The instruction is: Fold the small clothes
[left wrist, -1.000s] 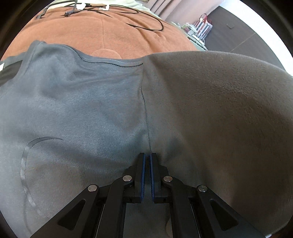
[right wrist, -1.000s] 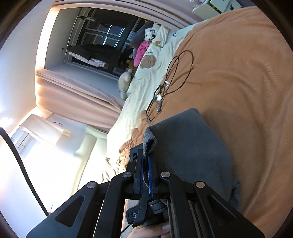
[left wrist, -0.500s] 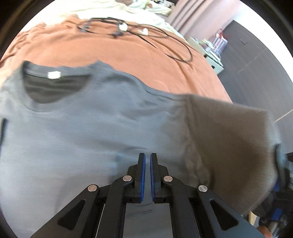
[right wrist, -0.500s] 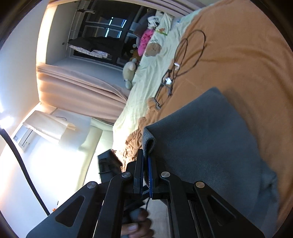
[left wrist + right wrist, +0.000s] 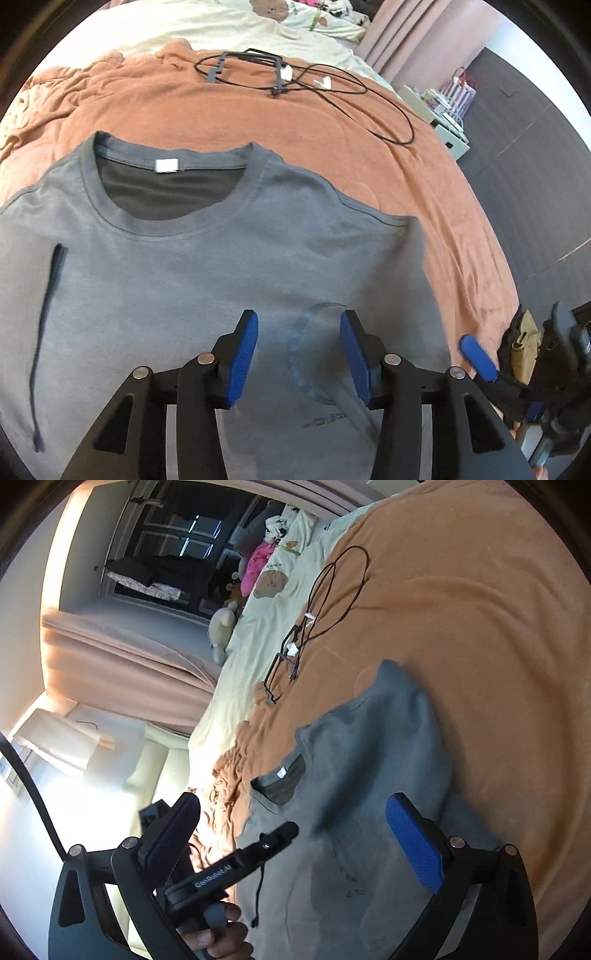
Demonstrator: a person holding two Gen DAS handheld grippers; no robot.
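A grey T-shirt (image 5: 207,280) lies flat, front up, on an orange blanket (image 5: 332,147). Its collar with a white label (image 5: 166,165) points away from me. The shirt's right side ends in a straight folded edge. My left gripper (image 5: 299,350) hovers over the chest print, jaws opening, with nothing between the blue pads. In the right wrist view the shirt (image 5: 369,775) lies below my right gripper (image 5: 295,845), whose jaws are opening wide and hold nothing. One of its blue fingertips (image 5: 478,358) shows at the shirt's right edge.
A black cable with white tags (image 5: 314,81) loops on the blanket beyond the collar. A cream quilt (image 5: 184,26) and plush toys (image 5: 221,624) lie farther back. The bed's edge drops off at the right, with boxes (image 5: 447,110) beyond it. A person's hand (image 5: 218,934) grips a handle.
Both grippers were shut on shirt fabric and have let go and opened. The lifted sleeve side now lies flat on the shirt. My left gripper has pulled back and up.
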